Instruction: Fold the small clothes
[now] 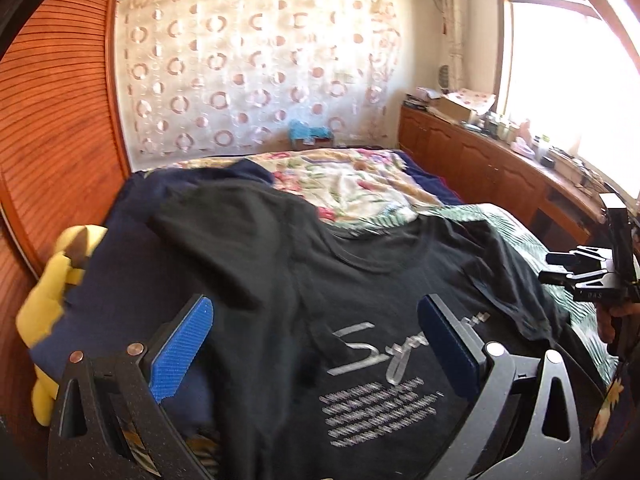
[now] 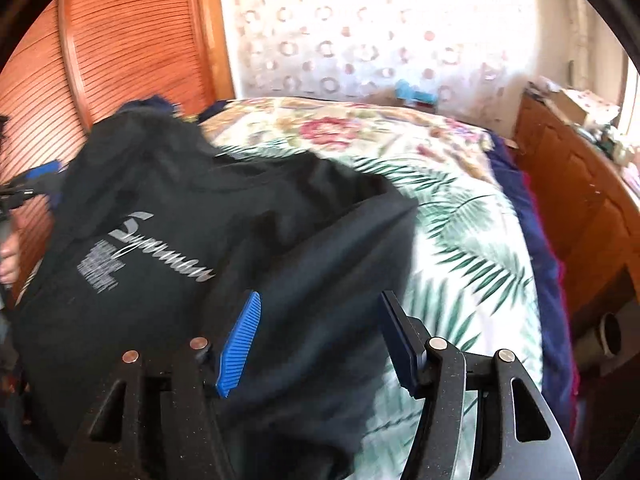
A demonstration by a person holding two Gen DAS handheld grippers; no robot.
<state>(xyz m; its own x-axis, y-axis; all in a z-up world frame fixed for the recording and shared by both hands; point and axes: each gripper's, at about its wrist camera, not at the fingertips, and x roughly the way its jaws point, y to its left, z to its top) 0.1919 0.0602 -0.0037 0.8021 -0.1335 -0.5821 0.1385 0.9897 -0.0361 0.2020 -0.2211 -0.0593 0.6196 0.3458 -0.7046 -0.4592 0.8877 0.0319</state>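
A black T-shirt with silver lettering lies spread, a little rumpled, on the bed. My left gripper hovers over its chest print, open wide, and its blue pads touch nothing. In the right wrist view the same T-shirt fills the left half. My right gripper stands open above the shirt's right side, with cloth lying below the gap and not pinched. The right gripper also shows at the right edge of the left wrist view. The left gripper peeks in at the far left of the right wrist view.
A floral and palm-leaf quilt covers the bed. A navy garment lies under the shirt's left side, beside a yellow plush toy. A slatted wooden door stands on the left and low wooden cabinets run along the right under a bright window.
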